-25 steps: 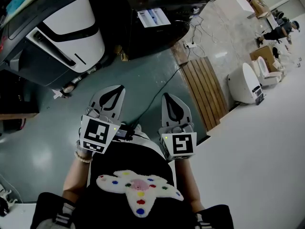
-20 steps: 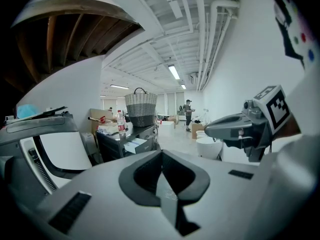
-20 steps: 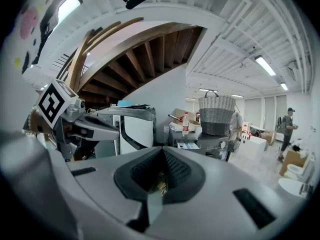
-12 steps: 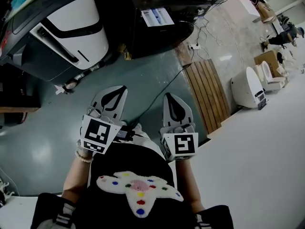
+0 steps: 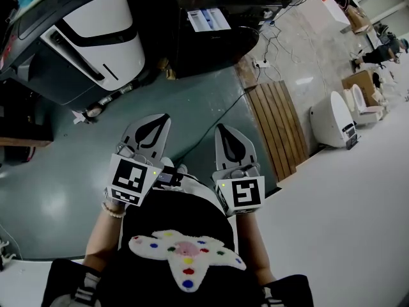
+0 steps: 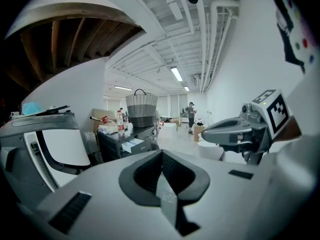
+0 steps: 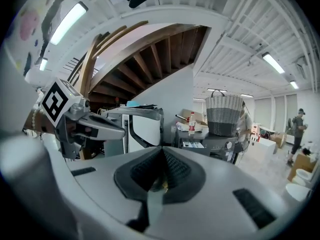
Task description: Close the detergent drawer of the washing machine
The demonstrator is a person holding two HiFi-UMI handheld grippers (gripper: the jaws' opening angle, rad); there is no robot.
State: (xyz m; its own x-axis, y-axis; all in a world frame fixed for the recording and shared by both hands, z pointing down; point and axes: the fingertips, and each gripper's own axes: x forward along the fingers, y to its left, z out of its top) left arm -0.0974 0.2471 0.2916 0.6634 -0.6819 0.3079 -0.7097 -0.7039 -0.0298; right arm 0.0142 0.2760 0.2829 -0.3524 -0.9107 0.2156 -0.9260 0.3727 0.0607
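Observation:
The dark washing machine [image 5: 211, 37] stands at the top of the head view, well ahead of both grippers. Its detergent drawer [image 5: 208, 20] sticks out, showing a white and blue inside. The drawer [image 6: 132, 145] also shows in the left gripper view, and the drawer [image 7: 192, 145] in the right gripper view, under a wicker basket [image 7: 223, 115]. My left gripper [image 5: 158, 118] and right gripper [image 5: 223, 128] hang side by side over the green floor, both shut with nothing between the jaws. Each sees the other: the right gripper [image 6: 207, 131], the left gripper [image 7: 120, 130].
A white and dark appliance [image 5: 89, 37] stands at the upper left. A cable [image 5: 217, 123] runs across the floor to a power strip [image 5: 257, 61]. A wooden slat board [image 5: 275, 126] lies to the right, with a white toilet [image 5: 332, 114] beyond. A person [image 6: 191, 116] stands far off.
Both grippers stay shut and side by side, and the left one has crept slightly forward. The floor and machines have shifted a little in the head view.

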